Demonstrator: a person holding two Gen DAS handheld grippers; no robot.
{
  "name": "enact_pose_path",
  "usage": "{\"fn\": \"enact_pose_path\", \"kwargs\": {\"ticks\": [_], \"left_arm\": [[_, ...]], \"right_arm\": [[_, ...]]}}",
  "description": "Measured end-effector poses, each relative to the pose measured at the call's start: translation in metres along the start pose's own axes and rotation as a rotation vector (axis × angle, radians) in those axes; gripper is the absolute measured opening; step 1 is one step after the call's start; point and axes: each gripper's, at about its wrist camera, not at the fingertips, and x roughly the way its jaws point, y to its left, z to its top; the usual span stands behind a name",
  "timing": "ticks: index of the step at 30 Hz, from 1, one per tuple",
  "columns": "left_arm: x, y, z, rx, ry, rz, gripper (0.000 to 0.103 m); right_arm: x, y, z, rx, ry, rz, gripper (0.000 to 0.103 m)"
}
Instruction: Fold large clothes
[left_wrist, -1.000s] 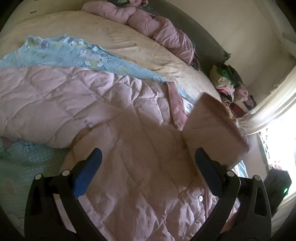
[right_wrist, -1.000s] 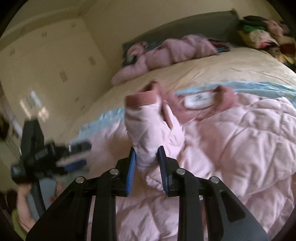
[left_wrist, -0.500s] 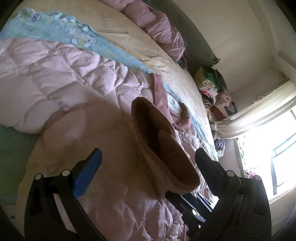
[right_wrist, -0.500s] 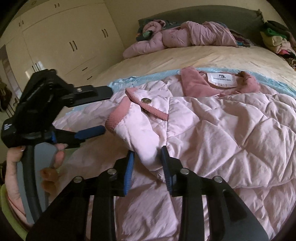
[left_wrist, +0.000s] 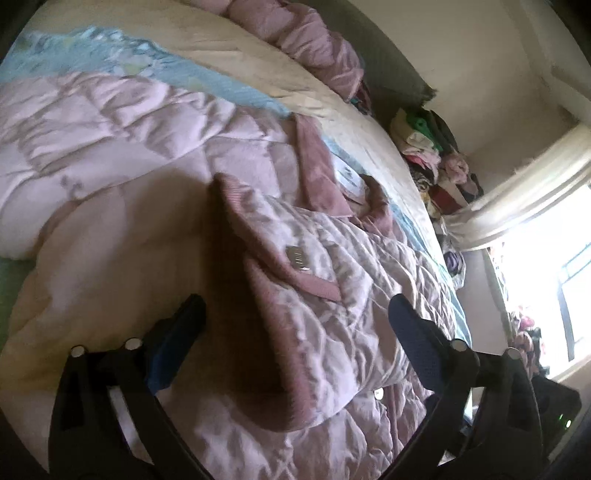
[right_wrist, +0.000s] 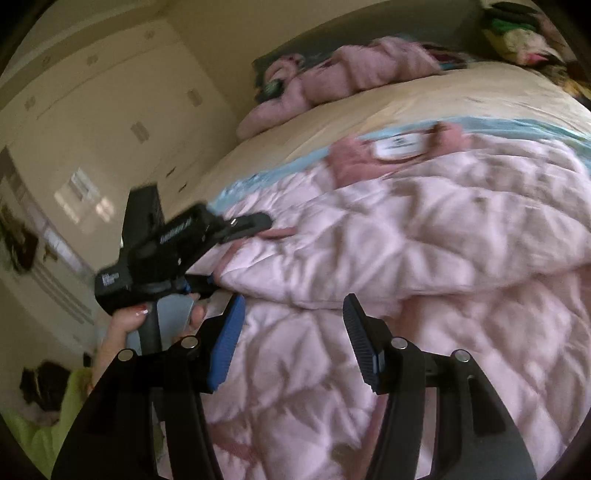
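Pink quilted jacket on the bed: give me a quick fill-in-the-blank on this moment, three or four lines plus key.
1. The pink quilted jacket lies on a ____.
2. The folded-over sleeve ends in a ribbed ____.
3. The right gripper is ____, holding nothing.
4. The white label sits inside the jacket's ____.

Missing words: bed; cuff; open; collar

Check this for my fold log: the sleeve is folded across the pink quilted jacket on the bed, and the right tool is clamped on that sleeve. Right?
Not quite. The sleeve does lie folded across the pink quilted jacket, but the right tool is not clamped on it. The right wrist view shows its jaws apart, having just been opening, with nothing between them.
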Motion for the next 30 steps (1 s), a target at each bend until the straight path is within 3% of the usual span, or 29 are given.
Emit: {"fn": "enact_pose_path", "kwargs": {"ticks": [1,3,4,6,15,21,30], "left_arm": [[0.002,-0.004,-0.001,0.024,-0.007,0.036,0.075],[0.005,-0.009,-0.002,0.085,-0.021,0.102,0.034],[0.006,-0.011,-0.003,0.109,-0.026,0.124,0.020],[0.006,-0.016,-0.003,0.152,-0.044,0.156,0.011],[-0.044,-0.034,0.015,0.280,-0.224,0.190,0.007],[-0.023,-0.013,0.012,0.235,-0.134,0.232,0.008],[-0.014,-0.008,0.006,0.240,-0.098,0.260,0.008]], "right_arm": [[-0.007,-0.005,0.000,0.015,-0.011,-0.010,0.055],[-0.021,-0.015,0.000,0.032,-0.032,-0.044,0.055],[-0.026,-0.017,0.000,0.036,-0.040,-0.060,0.055],[-0.034,-0.025,0.001,0.054,-0.056,-0.087,0.055],[-0.060,-0.059,0.014,0.085,-0.107,-0.302,0.055],[-0.055,-0.101,0.043,0.129,-0.100,-0.427,0.055],[-0.003,-0.138,0.092,0.090,-0.035,-0.565,0.055]]}}
